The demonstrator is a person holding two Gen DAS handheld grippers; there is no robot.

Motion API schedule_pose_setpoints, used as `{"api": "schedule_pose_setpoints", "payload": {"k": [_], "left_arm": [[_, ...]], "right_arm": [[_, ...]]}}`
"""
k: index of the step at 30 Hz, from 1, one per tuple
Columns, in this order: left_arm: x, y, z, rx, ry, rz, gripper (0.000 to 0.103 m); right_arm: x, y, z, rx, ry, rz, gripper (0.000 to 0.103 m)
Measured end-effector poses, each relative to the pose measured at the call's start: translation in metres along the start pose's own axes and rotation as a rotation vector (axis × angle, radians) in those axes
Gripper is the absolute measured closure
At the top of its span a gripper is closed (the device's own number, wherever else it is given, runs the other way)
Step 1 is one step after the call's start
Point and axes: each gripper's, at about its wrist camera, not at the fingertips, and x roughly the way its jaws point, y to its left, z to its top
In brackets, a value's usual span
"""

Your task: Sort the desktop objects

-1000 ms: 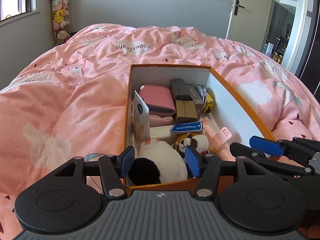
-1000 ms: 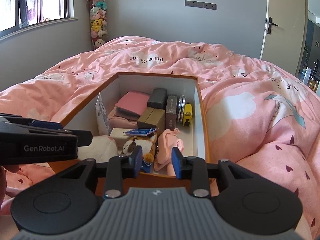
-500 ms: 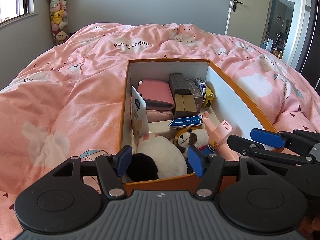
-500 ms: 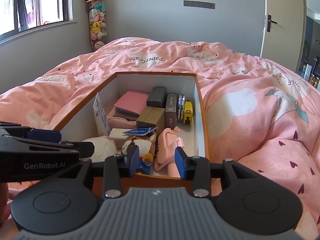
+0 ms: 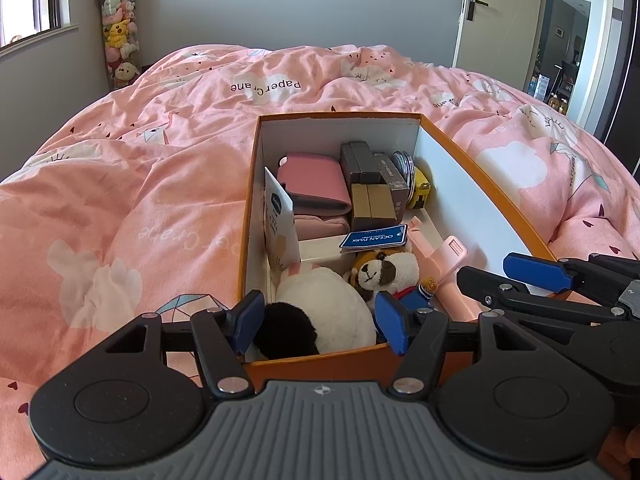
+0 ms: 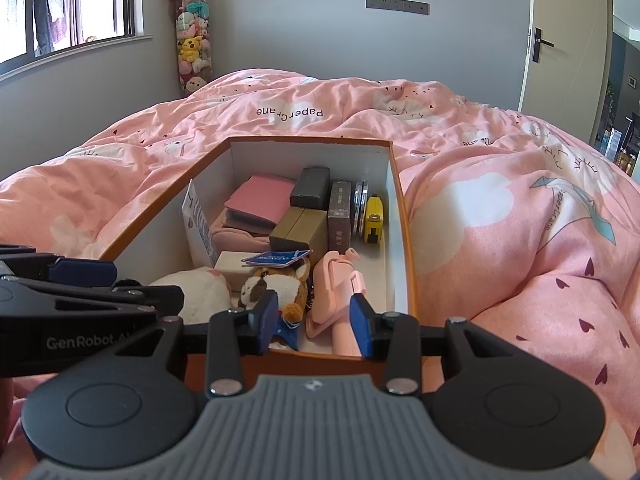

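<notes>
An orange cardboard box (image 5: 452,160) with white inner walls lies on the bed, packed with objects: a white and black plush (image 5: 320,312), a small dog plush (image 5: 384,272), a pink handheld fan (image 5: 444,264), a pink wallet (image 5: 312,180), dark and tan boxes (image 5: 370,206), a yellow tape measure (image 5: 420,194). My left gripper (image 5: 320,322) is open and empty, just before the box's near wall. My right gripper (image 6: 314,318) is open and empty, above the near edge in front of the fan (image 6: 340,292).
The pink duvet (image 5: 120,200) covers the whole bed around the box (image 6: 404,240). A tall tube of plush toys (image 6: 192,40) stands at the far wall by the window. A door (image 5: 504,16) stands open at the right.
Both grippers have drawn back and risen a little, so more of the box's inside shows. The right gripper's jaws have opened wider. Nothing in the box moved.
</notes>
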Motion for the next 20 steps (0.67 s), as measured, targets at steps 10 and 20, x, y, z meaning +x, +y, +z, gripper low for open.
{"api": "schedule_pose_setpoints", "payload": {"k": [10,20], "left_arm": [[0.0002,-0.0007,-0.0021,0.0,0.001,0.001,0.031],[0.0002,-0.0011,-0.0021,0.0,0.002,0.002,0.031]], "right_arm": [[-0.0003,0.0001,-0.0009,0.001,0.004,-0.003,0.061],[-0.0001,0.0,-0.0008,0.0,0.004,-0.003,0.061]]}}
